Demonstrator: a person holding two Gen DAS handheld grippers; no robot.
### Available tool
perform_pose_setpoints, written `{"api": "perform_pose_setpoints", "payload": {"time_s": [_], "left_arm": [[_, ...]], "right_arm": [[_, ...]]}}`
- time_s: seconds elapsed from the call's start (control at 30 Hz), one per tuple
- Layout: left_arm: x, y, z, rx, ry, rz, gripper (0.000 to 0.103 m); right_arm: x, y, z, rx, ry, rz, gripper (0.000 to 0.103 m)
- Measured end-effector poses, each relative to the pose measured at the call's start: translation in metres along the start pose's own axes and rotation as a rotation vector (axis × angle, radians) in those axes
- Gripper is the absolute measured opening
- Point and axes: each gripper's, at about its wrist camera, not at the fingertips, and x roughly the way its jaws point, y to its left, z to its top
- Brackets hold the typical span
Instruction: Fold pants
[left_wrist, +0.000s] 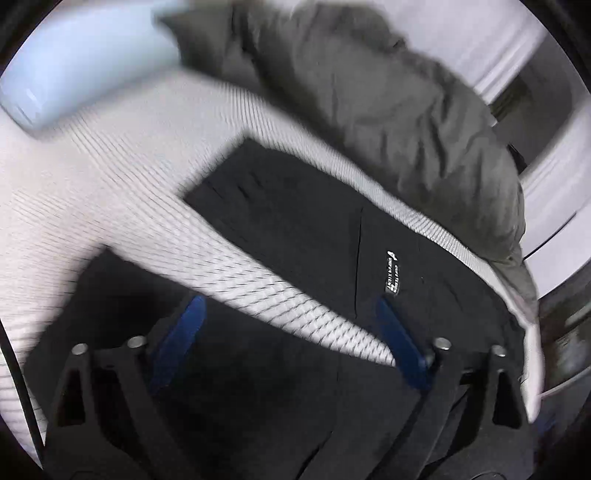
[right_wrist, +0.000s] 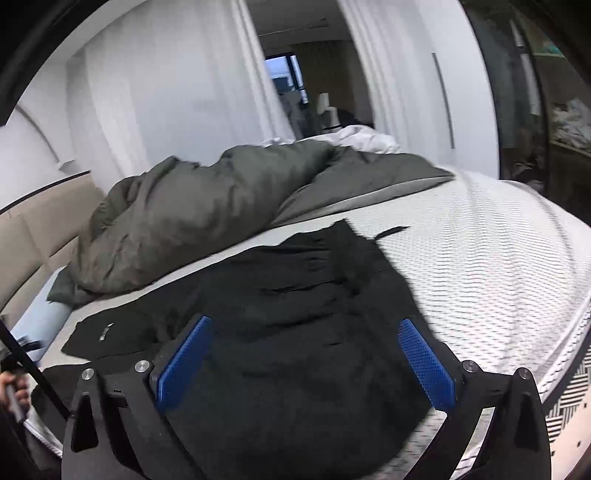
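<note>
Black pants (left_wrist: 295, 218) lie spread on a white textured mattress (left_wrist: 110, 177). In the left wrist view the two legs part, with a small white logo (left_wrist: 392, 273) on the right leg. My left gripper (left_wrist: 290, 314) is open and empty, just above the crotch area between the legs. In the right wrist view the pants (right_wrist: 295, 295) lie crumpled, waist end toward the mattress (right_wrist: 480, 258). My right gripper (right_wrist: 304, 350) is open and empty, hovering over the black fabric.
A grey-green duvet (right_wrist: 192, 210) is bunched on the bed beyond the pants, also in the left wrist view (left_wrist: 388, 103). A light blue pillow (left_wrist: 74, 62) lies at the far left. The mattress edge (right_wrist: 561, 369) drops off at the right. White wardrobe doors (right_wrist: 166, 92) stand behind.
</note>
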Motion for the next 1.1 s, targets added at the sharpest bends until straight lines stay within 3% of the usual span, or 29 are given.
{"api": "perform_pose_setpoints", "payload": {"time_s": [0.07, 0.13, 0.17, 0.2, 0.27, 0.37, 0.53, 0.57, 0.63, 0.67, 0.7, 0.77, 0.9, 0.97, 1.03, 1.1], "left_arm": [[0.034, 0.009, 0.011, -0.111, 0.071, -0.028, 0.057], [0.056, 0.017, 0.022, -0.194, 0.080, -0.060, 0.044], [0.060, 0.018, 0.026, -0.204, 0.065, -0.041, 0.018], [0.060, 0.018, 0.031, -0.208, 0.051, -0.030, 0.004], [0.056, 0.025, 0.036, -0.221, 0.017, -0.061, 0.001], [0.041, 0.035, 0.047, -0.216, -0.047, -0.024, 0.001], [0.033, 0.044, 0.055, -0.223, -0.021, 0.075, 0.008], [0.029, 0.044, 0.054, -0.210, -0.024, 0.080, 0.014], [0.010, 0.033, 0.048, -0.160, -0.047, 0.090, 0.040], [-0.002, 0.026, 0.043, -0.137, -0.063, 0.090, 0.063], [-0.018, 0.019, 0.037, -0.107, -0.092, 0.081, 0.077], [-0.050, 0.006, 0.019, -0.047, -0.146, 0.070, 0.085], [-0.085, -0.018, -0.029, 0.056, -0.130, 0.062, 0.089], [-0.089, -0.022, -0.058, 0.117, -0.098, 0.086, 0.089], [-0.080, -0.027, -0.084, 0.195, -0.082, 0.158, 0.089], [-0.069, -0.021, -0.094, 0.200, -0.049, 0.237, 0.089]], "right_arm": [[0.002, 0.007, -0.002, -0.001, 0.006, 0.012, 0.102], [0.002, 0.003, -0.007, 0.016, 0.013, 0.003, 0.102], [0.001, 0.002, -0.009, 0.023, 0.016, 0.002, 0.102], [0.000, 0.001, -0.010, 0.027, 0.018, -0.008, 0.102], [-0.001, -0.001, -0.013, 0.028, 0.022, -0.032, 0.102], [-0.001, -0.012, -0.013, 0.029, 0.039, -0.064, 0.102], [0.013, -0.022, -0.001, 0.006, 0.078, -0.072, 0.102], [0.020, -0.023, 0.004, -0.006, 0.099, -0.067, 0.102], [0.033, -0.023, 0.016, -0.028, 0.136, -0.065, 0.102], [0.040, -0.022, 0.023, -0.038, 0.157, -0.053, 0.102], [0.049, -0.022, 0.030, -0.044, 0.172, -0.034, 0.102], [0.074, -0.021, 0.049, -0.048, 0.199, 0.017, 0.102], [0.139, -0.023, 0.086, 0.015, 0.254, 0.105, 0.102], [0.180, -0.024, 0.101, 0.027, 0.269, 0.078, 0.099], [0.224, -0.025, 0.110, 0.006, 0.310, 0.018, 0.090], [0.266, -0.029, 0.110, 0.012, 0.381, -0.050, 0.064]]}}
